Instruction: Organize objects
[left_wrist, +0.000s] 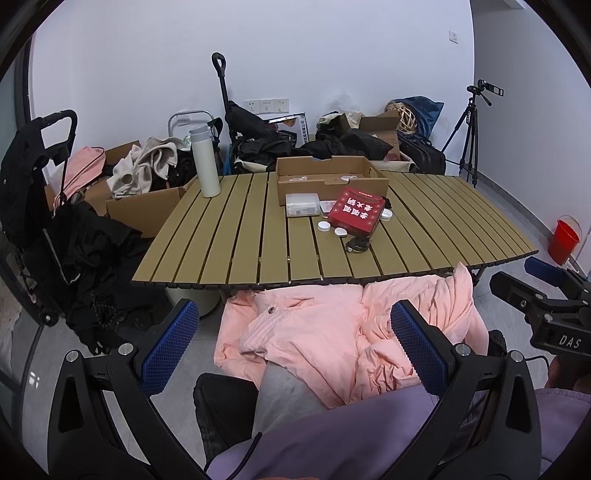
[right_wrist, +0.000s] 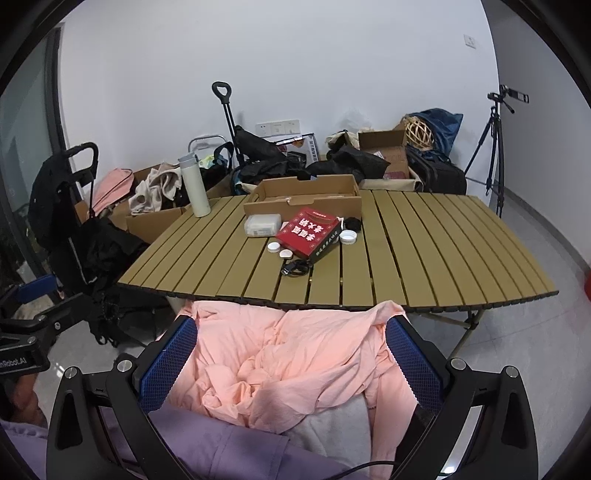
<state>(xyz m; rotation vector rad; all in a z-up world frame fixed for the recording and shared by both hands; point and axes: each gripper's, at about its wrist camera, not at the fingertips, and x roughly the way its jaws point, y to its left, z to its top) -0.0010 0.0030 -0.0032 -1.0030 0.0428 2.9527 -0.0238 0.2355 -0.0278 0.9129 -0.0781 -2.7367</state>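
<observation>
Nothing looks sorted yet; the red box (left_wrist: 356, 211), white caps (left_wrist: 324, 226) and clear case (left_wrist: 302, 205) lie loose on the surface (left_wrist: 229, 236) beside the cardboard tray (left_wrist: 328, 176); left tongs (left_wrist: 295, 343) and right tongs (right_wrist: 291, 362) gape empty, well short.

**Count of things on the table**

One flask (left_wrist: 205, 162), one open carton (left_wrist: 325, 173), one clear box (left_wrist: 302, 205), one red box (left_wrist: 356, 216), three white caps (left_wrist: 324, 226) (left_wrist: 340, 232) (left_wrist: 386, 214), one black cable bundle (left_wrist: 356, 244); below the table one pink garment (right_wrist: 295, 365)
</observation>
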